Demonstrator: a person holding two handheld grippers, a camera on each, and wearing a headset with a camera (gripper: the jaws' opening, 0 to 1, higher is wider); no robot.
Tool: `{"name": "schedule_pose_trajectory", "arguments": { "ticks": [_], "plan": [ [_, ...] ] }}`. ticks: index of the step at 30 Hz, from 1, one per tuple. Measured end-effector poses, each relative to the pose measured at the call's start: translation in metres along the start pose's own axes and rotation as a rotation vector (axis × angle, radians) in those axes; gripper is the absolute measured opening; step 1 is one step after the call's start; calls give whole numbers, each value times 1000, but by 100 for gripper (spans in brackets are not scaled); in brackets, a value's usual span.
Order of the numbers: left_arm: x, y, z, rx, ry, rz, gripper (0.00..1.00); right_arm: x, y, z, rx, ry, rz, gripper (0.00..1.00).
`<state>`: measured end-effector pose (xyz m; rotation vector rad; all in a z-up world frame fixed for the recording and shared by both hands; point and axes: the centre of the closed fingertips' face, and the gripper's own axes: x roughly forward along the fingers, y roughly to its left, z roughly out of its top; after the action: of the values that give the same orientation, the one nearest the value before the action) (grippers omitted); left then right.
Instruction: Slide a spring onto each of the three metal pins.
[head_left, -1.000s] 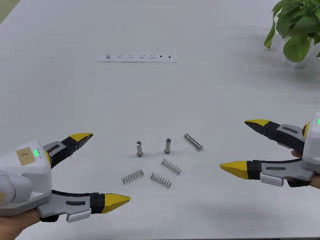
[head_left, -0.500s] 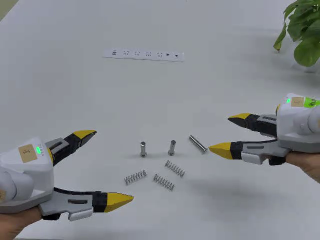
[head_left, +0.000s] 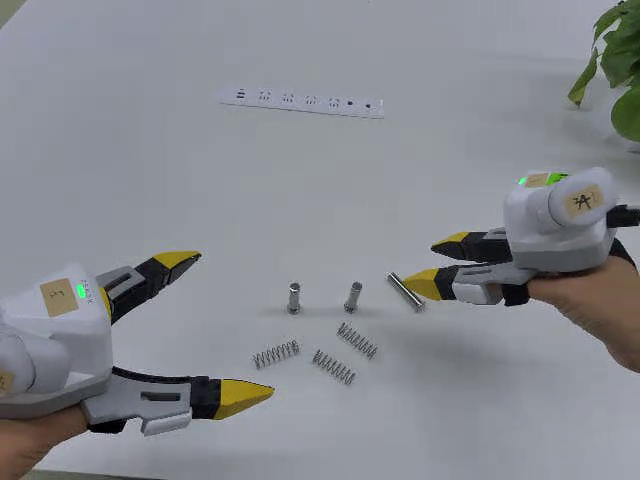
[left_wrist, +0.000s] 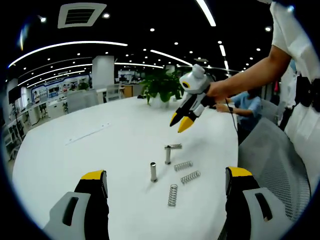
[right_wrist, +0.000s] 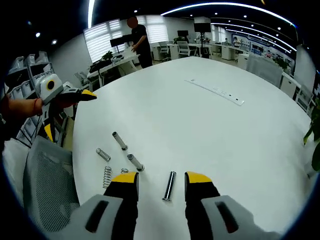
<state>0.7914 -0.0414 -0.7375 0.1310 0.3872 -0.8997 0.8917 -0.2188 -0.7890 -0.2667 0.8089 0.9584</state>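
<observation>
Metal pins (head_left: 353, 295), three, sit on the white table (head_left: 200, 180): one lying pin (head_left: 405, 292), two upright pins (head_left: 294, 297) just beside it. Three springs (head_left: 330, 367) lie near it. Right tongs (head_left: 423, 264) hover released at the lying pin; left tongs (head_left: 234, 325) gape, well apart.

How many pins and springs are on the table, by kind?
Metal pins: 3 (two upright, one lying flat)
Springs: 3 (all lying loose, none on a pin)
Total: 6

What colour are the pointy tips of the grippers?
Yellow, seen best in the head view on the left gripper.
</observation>
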Motion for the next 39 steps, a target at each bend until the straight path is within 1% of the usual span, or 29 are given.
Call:
{"name": "schedule_pose_trajectory", "arguments": {
  "ticks": [2, 3, 4, 6, 7, 9, 11, 12, 14, 15, 17, 19, 21, 22, 25, 27, 29, 30, 33, 37, 39],
  "plan": [
    [0, 1, -1, -2, 1, 1, 100, 7, -3, 0, 6, 12, 3, 35],
    [0, 1, -1, -4, 0, 1, 100, 10, -3, -1, 3, 29, 0, 34],
    [0, 1, 0, -5, 1, 1, 100, 10, 0, -1, 0, 36, -1, 34],
    [0, 1, 0, -6, 2, 1, 100, 14, -1, -5, 1, 69, -3, 32],
    [1, 1, 0, -7, 2, 1, 100, 16, -2, -6, 4, 74, -3, 31],
    [1, 1, 1, -7, 3, 1, 100, 22, -4, -10, 19, 107, -2, 30],
    [1, 1, 1, -10, 1, 0, 100, 27, -6, -12, 19, 125, -4, 29],
    [1, 2, 1, -11, 0, 0, 100, 30, -6, -14, 28, 142, -5, 28],
    [1, 2, 2, -13, -1, 0, 100, 33, -6, -15, 24, 153, -2, 27],
    [2, 2, 2, -14, -2, -1, 100, 36, -6, -18, 27, 171, -2, 27],
    [2, 2, 2, -15, -3, -2, 100, 40, -7, -19, 24, 184, 1, 25],
    [3, 3, 2, -19, -5, -2, 100, 45, -11, -20, 27, 200, -5, 24],
    [3, 5, -1, -23, -6, -3, 100, 44, -9, -18, 29, 212, -9, 22],
    [3, 5, -1, -24, -7, -4, 100, 45, -11, -21, 34, 226, -17, 21],
    [4, 4, -1, -28, -9, -6, 100, 49, -13, -25, 39, 249, -18, 20],
    [4, 5, -1, -32, -11, -5, 100, 50, -14, -28, 39, 262, -22, 20],
    [4, 5, -2, -33, -12, -5, 100, 50, -14, -29, 40, 266, -23, 18],
    [4, 6, -3, -35, -14, -5, 100, 51, -14, -30, 49, 279, -22, 18],
    [3, 10, -6, -37, -14, -6, 100, 51, -13, -31, 57, 288, -23, 17],
    [4, 8, -5, -39, -13, -7, 100, 54, -13, -33, 73, 299, -23, 16],
    [4, 9, -8, -39, -12, -8, 100, 57, -14, -34, 75, 308, -23, 15]
  ]
}}
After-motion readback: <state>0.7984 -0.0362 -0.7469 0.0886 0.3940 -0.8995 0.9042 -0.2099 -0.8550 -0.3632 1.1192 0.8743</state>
